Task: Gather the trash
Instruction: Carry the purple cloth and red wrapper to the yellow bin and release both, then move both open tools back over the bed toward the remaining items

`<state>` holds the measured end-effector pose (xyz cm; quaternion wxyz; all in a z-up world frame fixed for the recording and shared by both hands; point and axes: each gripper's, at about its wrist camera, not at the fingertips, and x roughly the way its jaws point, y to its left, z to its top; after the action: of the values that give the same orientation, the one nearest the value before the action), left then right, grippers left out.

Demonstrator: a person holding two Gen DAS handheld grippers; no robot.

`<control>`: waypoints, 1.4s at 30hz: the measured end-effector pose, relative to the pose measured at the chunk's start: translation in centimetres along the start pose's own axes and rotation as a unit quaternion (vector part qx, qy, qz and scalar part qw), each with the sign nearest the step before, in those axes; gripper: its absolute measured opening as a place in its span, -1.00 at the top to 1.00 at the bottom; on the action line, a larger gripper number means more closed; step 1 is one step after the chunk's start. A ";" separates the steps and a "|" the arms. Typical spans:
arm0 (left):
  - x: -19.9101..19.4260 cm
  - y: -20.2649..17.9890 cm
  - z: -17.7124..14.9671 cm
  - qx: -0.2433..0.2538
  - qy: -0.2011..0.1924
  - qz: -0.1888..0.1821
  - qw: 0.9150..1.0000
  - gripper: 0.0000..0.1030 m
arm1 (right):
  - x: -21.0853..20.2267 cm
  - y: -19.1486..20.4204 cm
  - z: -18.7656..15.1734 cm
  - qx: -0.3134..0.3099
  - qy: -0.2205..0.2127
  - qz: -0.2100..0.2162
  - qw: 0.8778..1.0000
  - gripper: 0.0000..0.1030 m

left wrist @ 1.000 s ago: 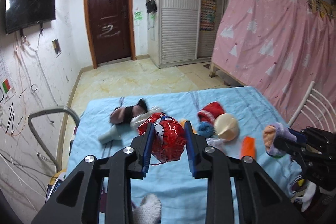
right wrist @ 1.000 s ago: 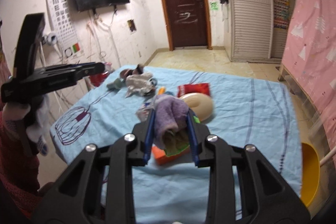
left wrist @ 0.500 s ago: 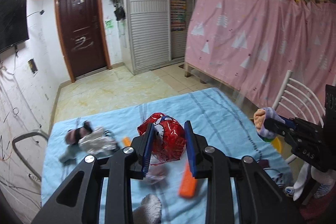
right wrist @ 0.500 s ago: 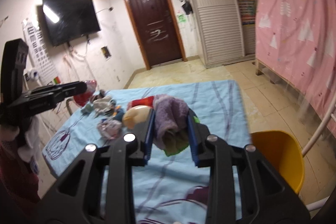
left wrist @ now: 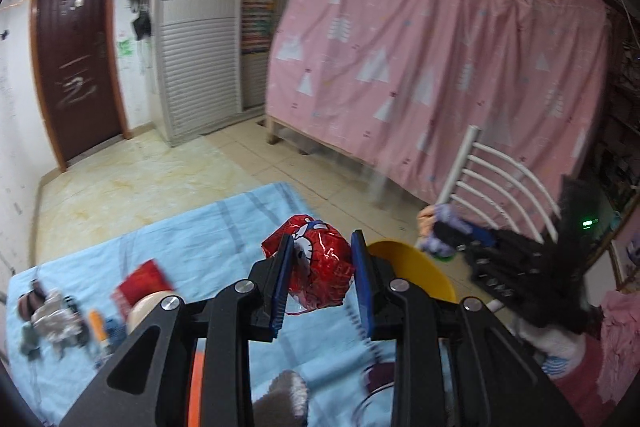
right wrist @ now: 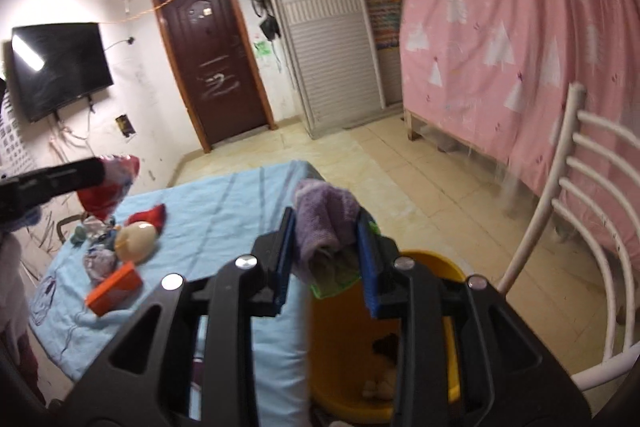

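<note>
The right gripper (right wrist: 325,259) clamps a purple cloth (right wrist: 325,223) above the yellow bin (right wrist: 436,265), whose contents are dim and partly hidden. The left gripper (left wrist: 320,277) pinches a red foil wrapper (left wrist: 320,267) over the blue table (left wrist: 208,231). Farther items there are blurred.

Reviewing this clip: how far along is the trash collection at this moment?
Partly done. The yellow bin already holds a few scraps at its bottom. In hand: the right gripper clamps a purple cloth wad above the bin's rim, and the left gripper clamps a red crumpled wrapper, neither released. Left on the blue table: an orange box, a cream round object and small scraps.
</note>
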<state>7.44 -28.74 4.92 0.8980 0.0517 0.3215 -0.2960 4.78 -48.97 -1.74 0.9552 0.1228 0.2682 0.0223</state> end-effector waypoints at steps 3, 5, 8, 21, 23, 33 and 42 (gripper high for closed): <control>1.8 -2.0 0.6 0.009 0.009 -0.017 1.000 0.61 | 1.1 -1.5 -0.7 0.013 0.013 -0.006 1.000 0.39; 3.0 -3.2 0.9 0.016 0.015 -0.022 1.000 0.61 | 2.0 -2.2 -1.0 0.020 0.026 -0.006 0.999 0.19; 4.7 -4.9 1.6 0.027 0.024 -0.030 0.999 0.61 | 2.5 -3.2 -1.5 0.028 0.036 -0.022 0.999 -0.36; 8.8 -10.0 2.6 0.051 0.036 -0.071 0.996 -0.01 | -0.7 -10.1 -1.0 0.128 -0.016 -0.060 0.990 -0.50; 8.7 -10.0 2.5 0.049 0.031 -0.072 0.996 -0.25 | -0.7 -10.2 -1.0 0.132 -0.016 -0.056 0.990 -0.50; 6.7 -8.4 1.9 0.037 0.023 -0.059 0.997 -0.28 | -0.2 -7.5 -0.8 0.097 -0.010 -0.034 0.995 -0.51; 3.7 -4.5 1.2 0.009 0.010 -0.035 0.999 -0.28 | 0.6 -2.5 -1.4 0.057 0.011 0.001 0.998 -0.61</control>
<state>7.84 -34.56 4.01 0.8832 0.0518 0.3298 -0.3295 4.47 -51.00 -3.80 0.9438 0.1767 0.2791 0.0094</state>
